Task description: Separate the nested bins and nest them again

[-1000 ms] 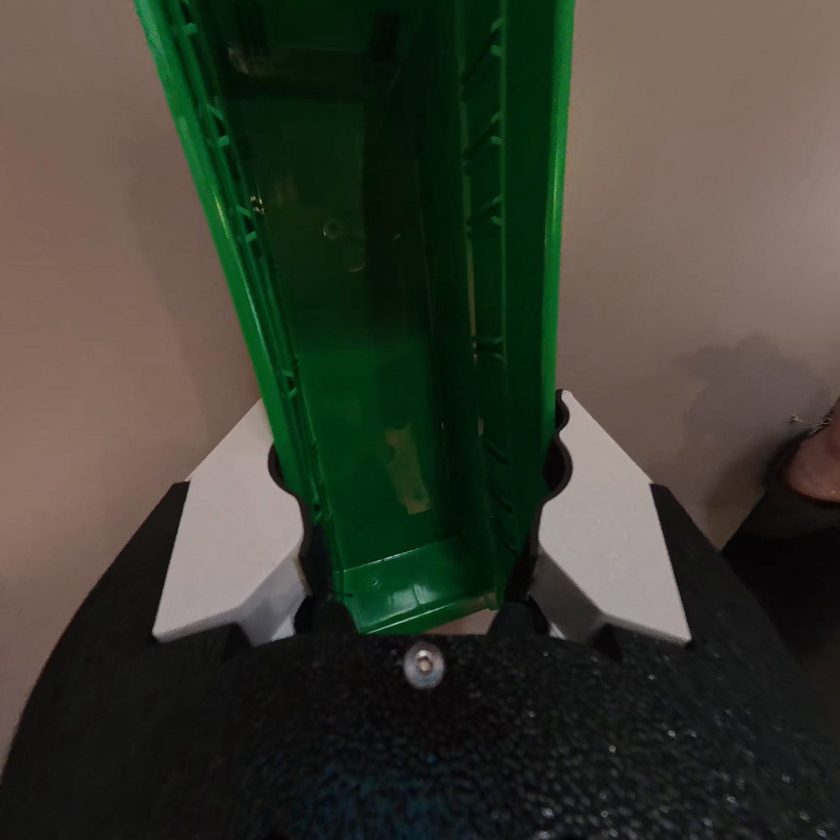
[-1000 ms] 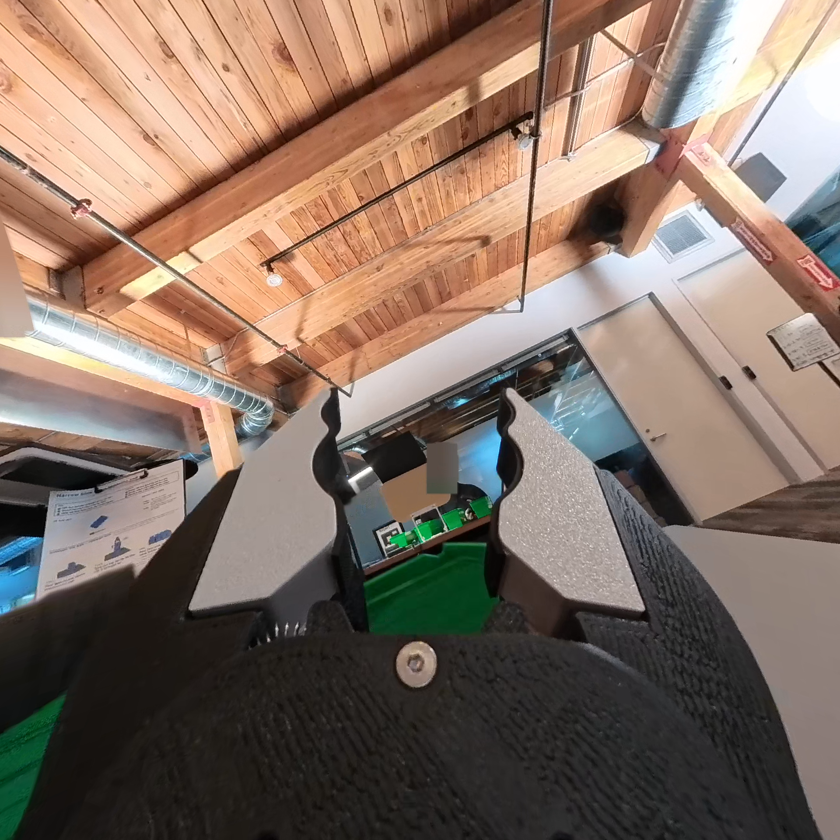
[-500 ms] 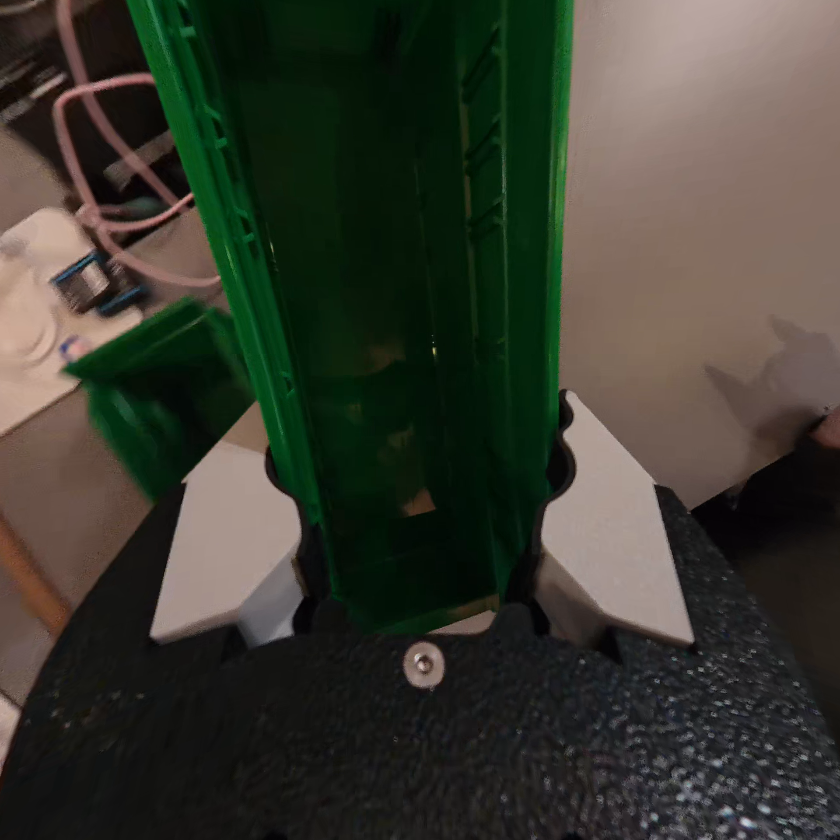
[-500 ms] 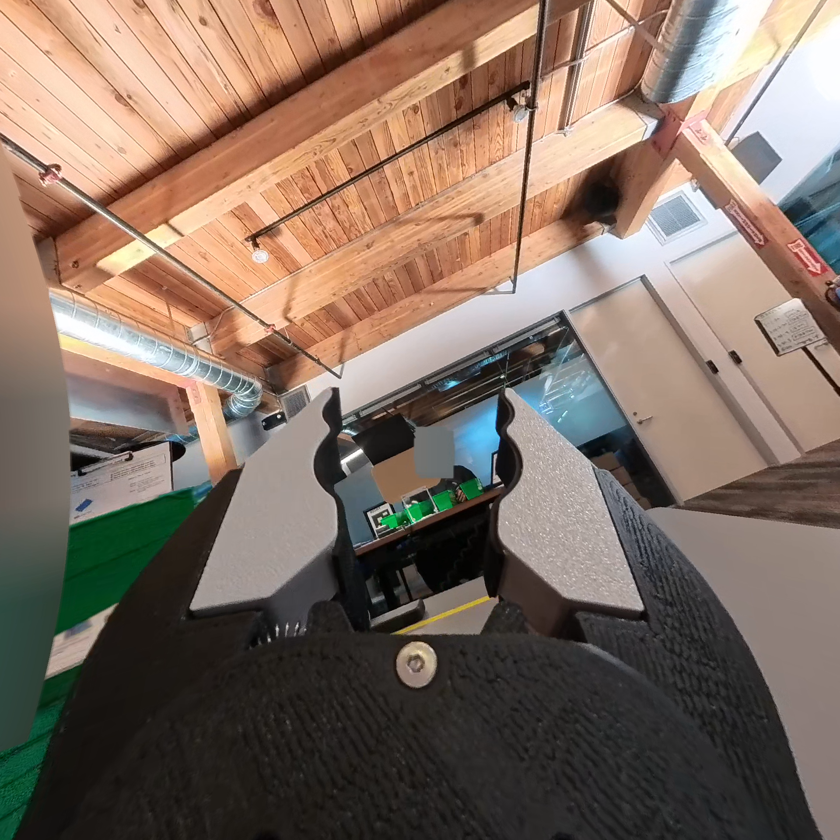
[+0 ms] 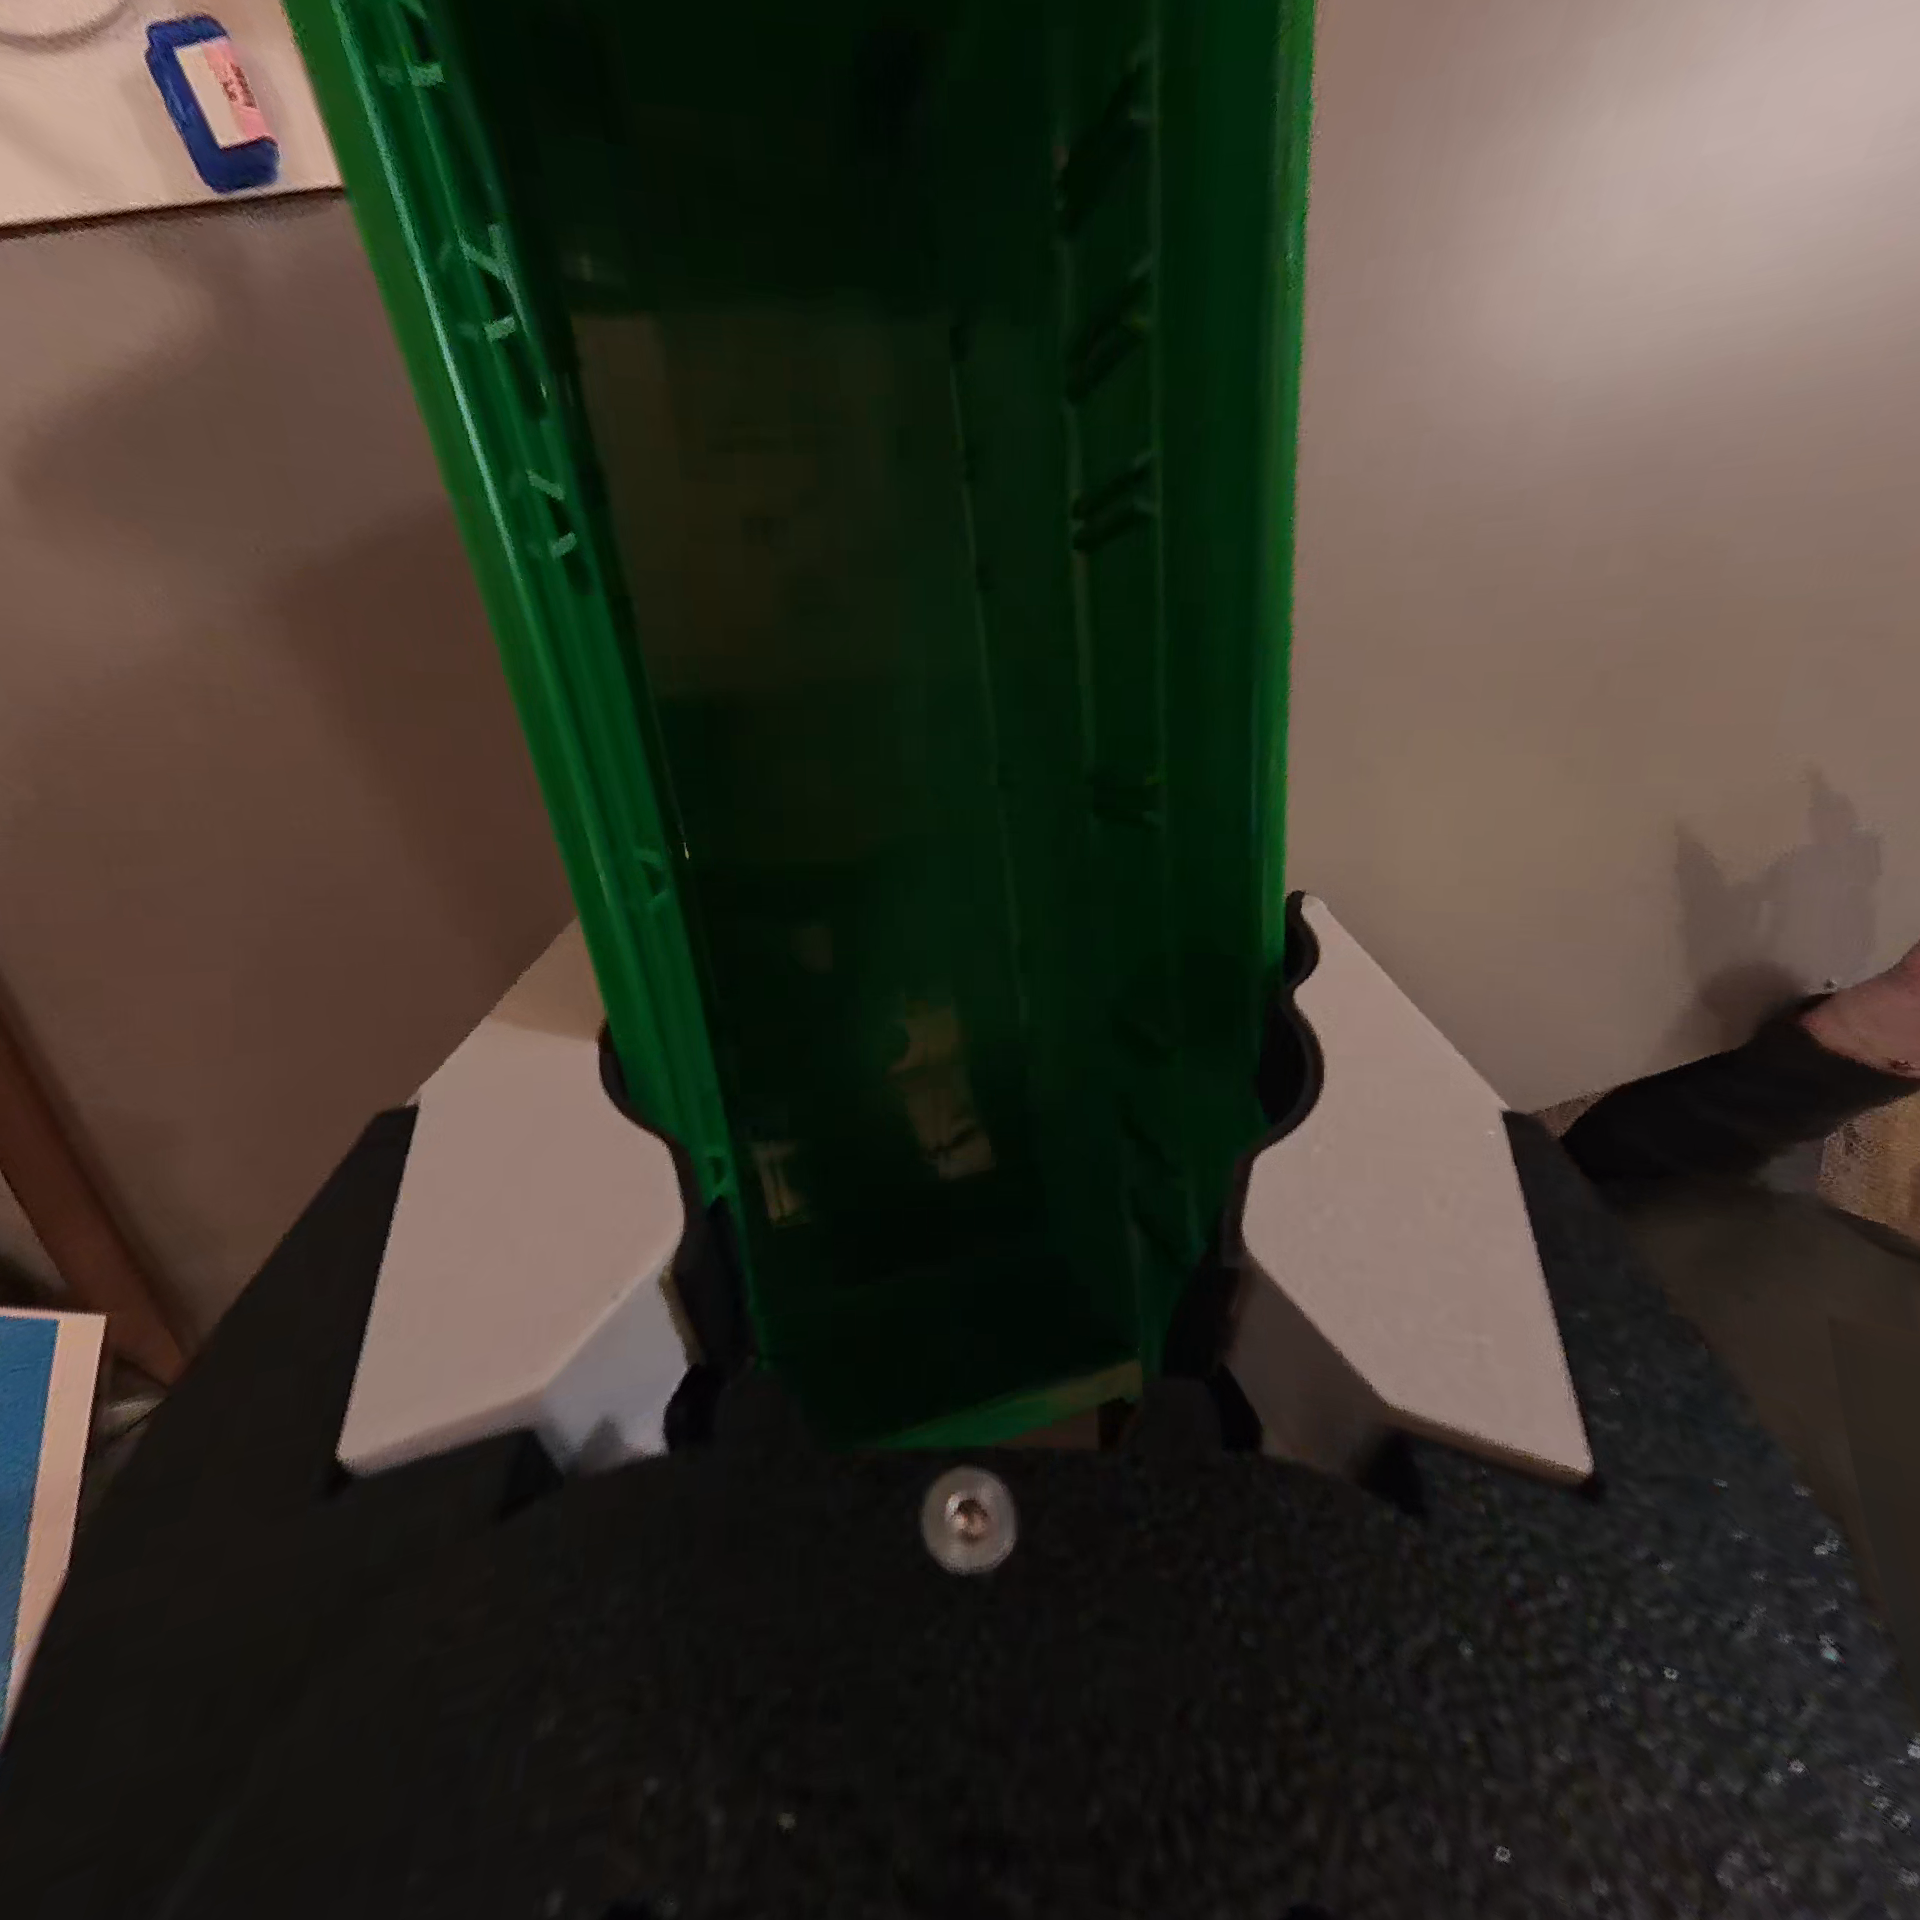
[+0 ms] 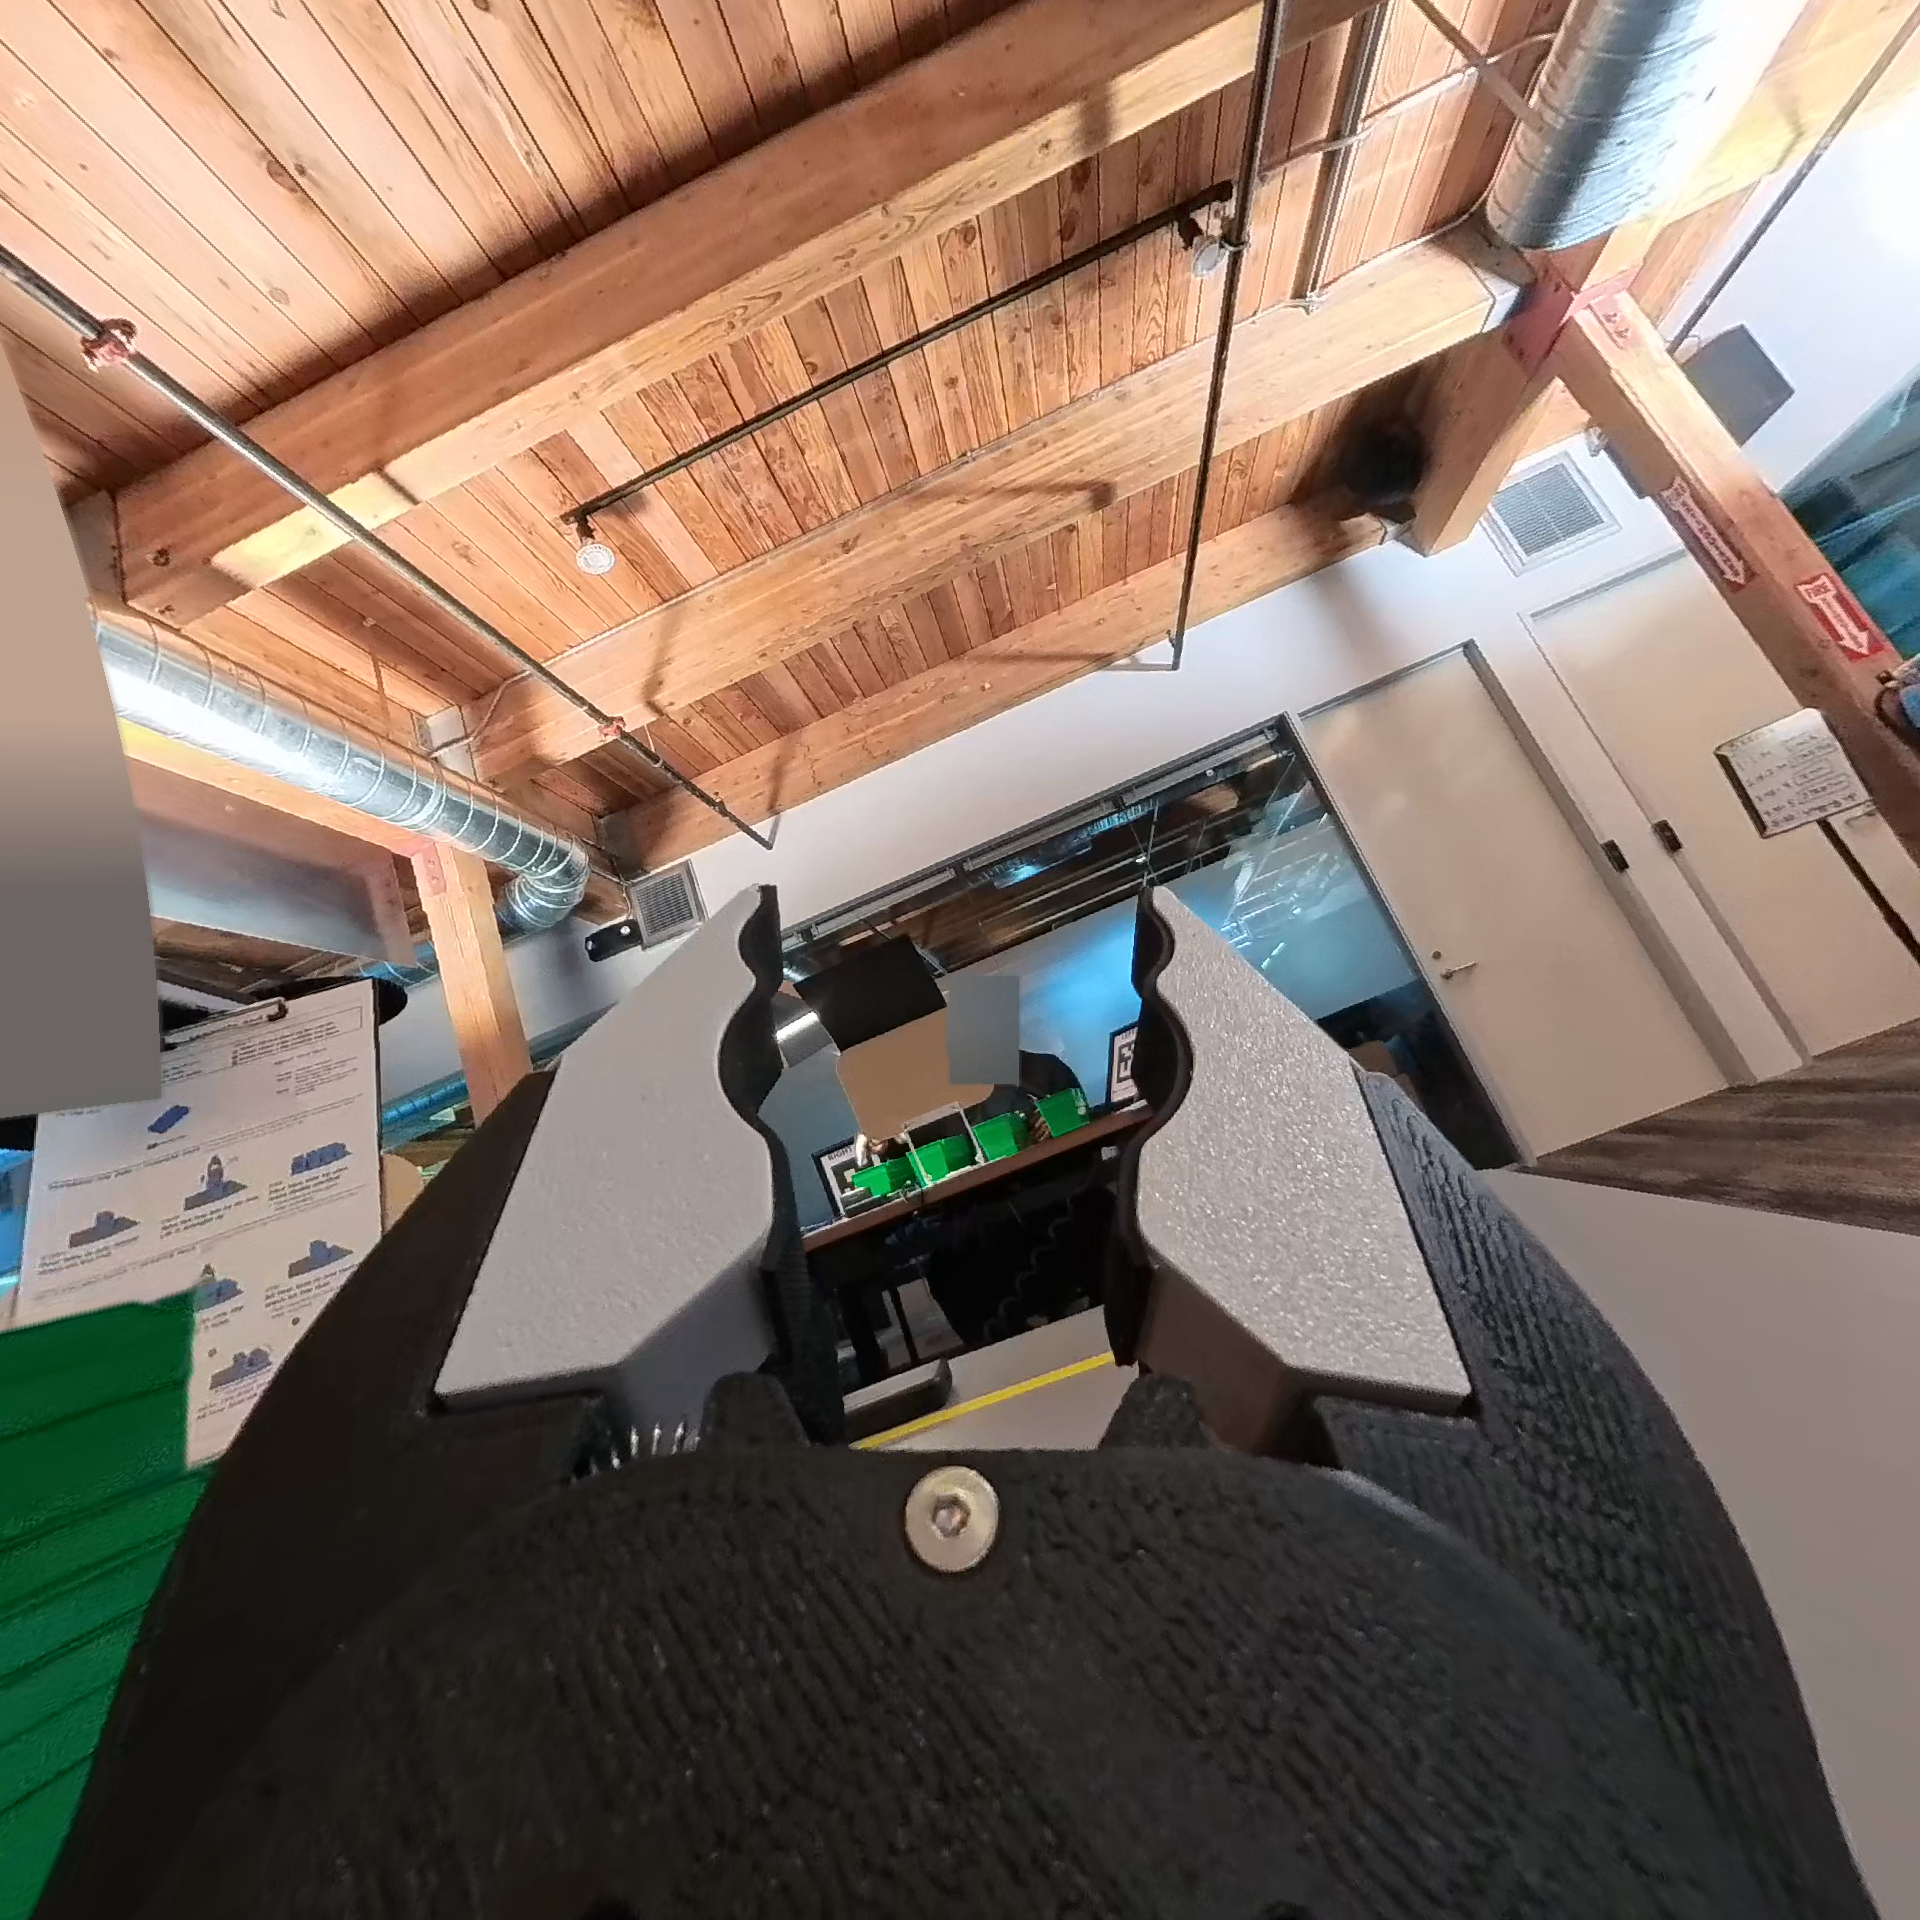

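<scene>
Left gripper (image 5: 951,1049) clamps tight on the green bin (image 5: 883,623); right gripper (image 6: 956,1039) points ceilingward, jaws apart, empty.

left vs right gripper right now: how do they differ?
The left gripper is clamped on a green bin; the right gripper holds nothing, jaws apart. The left gripper faces a plain beige wall; the right gripper tilts up toward a wooden ceiling. Both share grey fingers on black bodies.
</scene>
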Tool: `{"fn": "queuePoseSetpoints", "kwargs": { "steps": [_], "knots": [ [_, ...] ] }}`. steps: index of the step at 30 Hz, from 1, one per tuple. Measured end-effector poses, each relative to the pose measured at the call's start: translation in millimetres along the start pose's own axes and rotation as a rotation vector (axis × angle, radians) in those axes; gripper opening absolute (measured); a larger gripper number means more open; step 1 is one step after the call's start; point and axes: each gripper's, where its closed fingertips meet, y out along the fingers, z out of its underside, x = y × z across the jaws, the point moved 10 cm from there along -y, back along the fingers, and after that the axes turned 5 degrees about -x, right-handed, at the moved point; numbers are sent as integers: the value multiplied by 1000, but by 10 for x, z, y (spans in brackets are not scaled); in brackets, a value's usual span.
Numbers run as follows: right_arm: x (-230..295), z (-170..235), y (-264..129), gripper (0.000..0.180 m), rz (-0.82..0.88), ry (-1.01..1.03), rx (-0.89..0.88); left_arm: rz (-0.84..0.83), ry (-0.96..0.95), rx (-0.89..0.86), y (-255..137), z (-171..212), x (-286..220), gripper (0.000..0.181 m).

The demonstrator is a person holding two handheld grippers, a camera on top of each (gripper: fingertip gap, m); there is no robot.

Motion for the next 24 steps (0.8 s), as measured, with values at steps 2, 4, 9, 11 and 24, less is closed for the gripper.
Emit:
{"fn": "queuePoseSetpoints", "kwargs": {
  "steps": [2, 4, 9, 11, 24],
  "knots": [
    [-5, 3, -1, 67, 1, 6, 1, 8, -22, 19, 84, -24, 48, 117],
    [-10, 1, -2, 67, 3, 10, 0, 32, -24, 29, 163, -45, 56, 117],
    [-21, 9, 3, 67, 2, 25, 6, 17, -20, 44, 294, -84, 62, 118],
    [-26, 11, 4, 67, 1, 34, 9, 17, -29, 44, 337, -87, 76, 117],
    [-25, 21, 12, 67, -6, 45, 19, 37, -60, 5, 473, -44, 149, 117]
  ]
}}
